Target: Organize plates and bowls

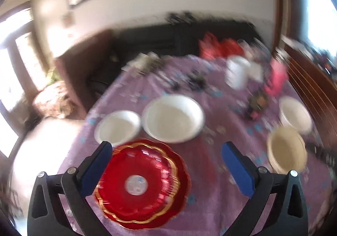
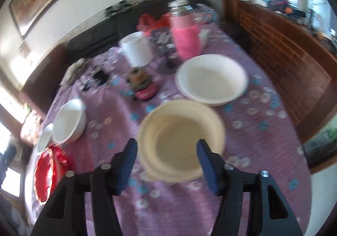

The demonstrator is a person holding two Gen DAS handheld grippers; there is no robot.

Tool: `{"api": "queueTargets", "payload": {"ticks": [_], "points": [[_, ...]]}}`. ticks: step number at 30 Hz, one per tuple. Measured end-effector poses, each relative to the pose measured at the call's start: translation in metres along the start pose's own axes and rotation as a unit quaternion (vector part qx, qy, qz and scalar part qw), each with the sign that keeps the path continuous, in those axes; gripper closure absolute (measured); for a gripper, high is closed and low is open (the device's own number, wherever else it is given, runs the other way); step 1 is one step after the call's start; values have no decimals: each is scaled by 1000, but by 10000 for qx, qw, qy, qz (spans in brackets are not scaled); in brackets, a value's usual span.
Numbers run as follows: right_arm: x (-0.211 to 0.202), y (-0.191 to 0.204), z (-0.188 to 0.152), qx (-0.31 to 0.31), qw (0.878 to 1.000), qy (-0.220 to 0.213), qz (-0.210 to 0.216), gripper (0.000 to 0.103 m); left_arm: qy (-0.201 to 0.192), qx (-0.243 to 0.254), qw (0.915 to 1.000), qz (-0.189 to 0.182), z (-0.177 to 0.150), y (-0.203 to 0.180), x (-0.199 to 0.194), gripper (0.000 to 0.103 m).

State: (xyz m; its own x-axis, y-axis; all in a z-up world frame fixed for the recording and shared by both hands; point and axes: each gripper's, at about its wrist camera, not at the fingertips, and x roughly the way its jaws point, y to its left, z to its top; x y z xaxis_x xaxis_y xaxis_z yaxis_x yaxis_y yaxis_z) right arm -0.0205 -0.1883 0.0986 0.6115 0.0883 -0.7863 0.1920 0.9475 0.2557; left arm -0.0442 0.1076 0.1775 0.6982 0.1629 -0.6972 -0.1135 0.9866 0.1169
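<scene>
Our left gripper (image 1: pixel 166 164) hangs with its jaws spread wide and empty above the red plates (image 1: pixel 143 185), a scalloped, gold-rimmed stack near the tabletop's near left corner, its left pad overlapping the stack's rim in view without pinching it. Just beyond sit a small white bowl (image 1: pixel 117 127) and a larger white bowl (image 1: pixel 173 118), side by side, nearly touching. Our right gripper (image 2: pixel 166 160) is also parted, holding nothing, its pads straddling the near rim of the cream bowls (image 2: pixel 181 139), which look nested, toward the right edge; another white bowl (image 2: pixel 211 79) rests just behind them. We judge the sorting partly done: reds and creams are stacked, while three white bowls remain separate. The purple flowered tablecloth (image 2: pixel 263 151) also carries a white cup (image 2: pixel 136 49), a pink flask (image 2: pixel 185 34) and blurred clutter at the far edge; beyond stand a dark sofa, a framed picture and bright windows.
</scene>
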Motion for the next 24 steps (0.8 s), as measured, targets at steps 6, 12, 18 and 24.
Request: {"api": "queueTargets", "payload": {"ticks": [6, 12, 18, 24], "points": [[10, -42, 4, 378, 9987, 252, -223, 40, 752, 33, 9914, -1070, -4, -38, 31, 0], [31, -57, 4, 303, 9971, 630, -299, 40, 1266, 180, 9827, -1343, -13, -91, 72, 0], [52, -56, 10, 215, 9962, 836, -149, 40, 1800, 44, 9697, -1651, -19, -126, 115, 0], [76, -56, 21, 174, 9947, 1010, -41, 40, 2020, -427, 9609, -1847, -15, -124, 143, 0]]}}
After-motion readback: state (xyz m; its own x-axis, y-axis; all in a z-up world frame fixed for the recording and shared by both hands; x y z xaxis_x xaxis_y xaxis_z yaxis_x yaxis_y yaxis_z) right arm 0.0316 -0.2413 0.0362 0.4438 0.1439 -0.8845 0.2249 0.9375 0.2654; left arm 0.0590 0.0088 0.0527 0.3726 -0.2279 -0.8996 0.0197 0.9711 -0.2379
